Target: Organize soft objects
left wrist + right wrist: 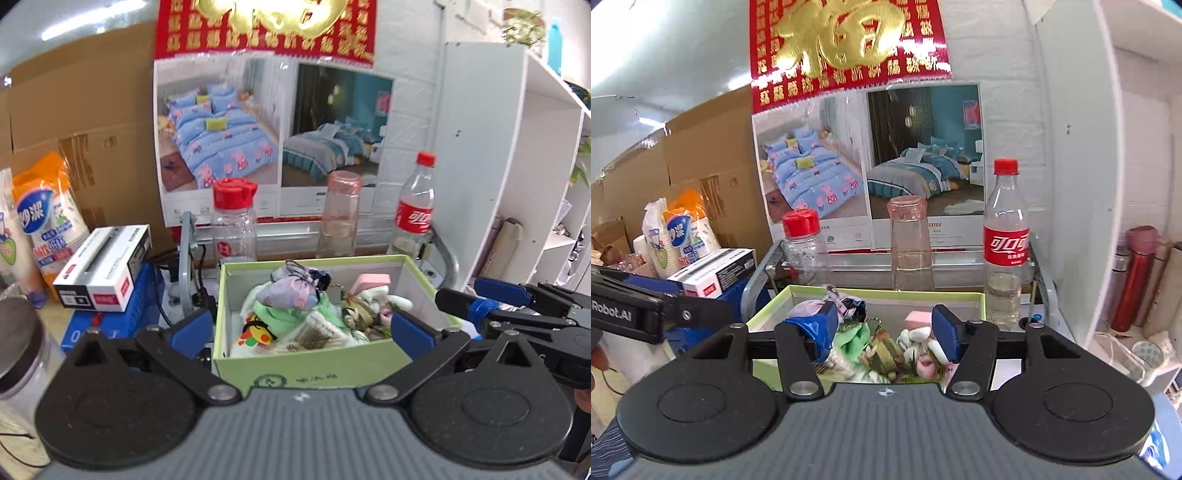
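A light green box (pixel 306 363) holds several soft things: a purple cloth pouch (pixel 291 290), a green cloth (pixel 288 319), a pink sponge (pixel 371 282) and a small plush (pixel 258 334). My left gripper (pixel 301 328) is open, with its fingers on either side of the box's near end. My right gripper (pixel 886 330) is open and empty just above the box (pixel 768 308), over the green cloth (pixel 855 338) and a white plush (pixel 923 349). It also shows at the right of the left wrist view (pixel 491 308).
Behind the box stand a red-capped clear jar (pixel 234 221), an upturned pink glass (pixel 340 214) and a cola bottle (pixel 415 210). A white and black carton (pixel 105 267) lies on a blue box at left. A white shelf unit (pixel 517 166) stands at right.
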{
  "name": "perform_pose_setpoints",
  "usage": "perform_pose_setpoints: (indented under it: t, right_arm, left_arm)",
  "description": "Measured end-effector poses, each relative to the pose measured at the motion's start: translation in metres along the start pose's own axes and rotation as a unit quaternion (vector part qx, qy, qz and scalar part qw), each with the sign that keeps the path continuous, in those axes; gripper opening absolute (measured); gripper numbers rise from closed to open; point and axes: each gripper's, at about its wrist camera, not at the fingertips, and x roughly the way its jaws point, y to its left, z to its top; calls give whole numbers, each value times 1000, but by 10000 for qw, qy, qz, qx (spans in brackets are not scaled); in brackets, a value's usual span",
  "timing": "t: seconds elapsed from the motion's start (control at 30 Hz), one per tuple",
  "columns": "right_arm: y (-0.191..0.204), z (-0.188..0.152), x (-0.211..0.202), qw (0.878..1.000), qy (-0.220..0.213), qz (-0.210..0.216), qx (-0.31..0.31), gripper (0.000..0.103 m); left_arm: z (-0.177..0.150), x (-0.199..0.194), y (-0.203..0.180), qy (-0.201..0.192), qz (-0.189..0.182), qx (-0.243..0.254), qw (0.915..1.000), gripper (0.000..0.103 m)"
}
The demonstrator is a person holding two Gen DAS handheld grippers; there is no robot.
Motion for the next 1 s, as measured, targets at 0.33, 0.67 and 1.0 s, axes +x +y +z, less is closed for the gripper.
perform_pose_setpoints:
  t: [0.33, 0.67, 1.0]
  right_arm:
    - [23, -17, -71, 9989, -288, -304, -209, 45]
    - [34, -86, -121, 9936, -627, -769, 547, 46]
    - [39, -121, -140, 9911, -679, -1022, 510, 47]
  left_arm:
    - [-29, -71, -30, -513, 181, 151, 9984, 103]
    - [-100, -90, -62, -716, 638, -176, 9952, 103]
    - [-148, -95, -68, -613, 1113, -216, 9917, 103]
